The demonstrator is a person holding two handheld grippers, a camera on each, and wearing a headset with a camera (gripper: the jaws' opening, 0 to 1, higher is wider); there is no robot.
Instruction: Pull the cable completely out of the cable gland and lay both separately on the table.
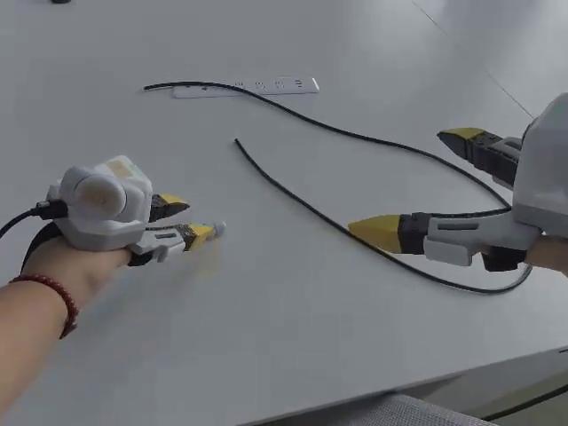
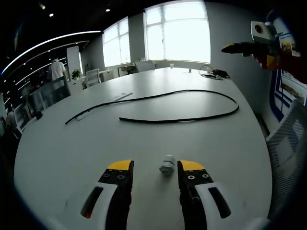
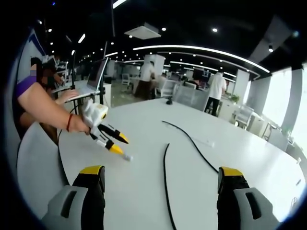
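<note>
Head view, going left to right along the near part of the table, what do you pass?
Red bracelet → left gripper → cable gland → right gripper.

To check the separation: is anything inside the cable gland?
No cable enters the cable gland; the cable lies apart on the table. The gland's bore is too small to see into.

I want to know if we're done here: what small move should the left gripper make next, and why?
Probably draw the left gripper straight back and leave the cable gland where it is. Its jaws stand open, the gland lying on the table between their tips, and the cable lies apart from it.
</note>
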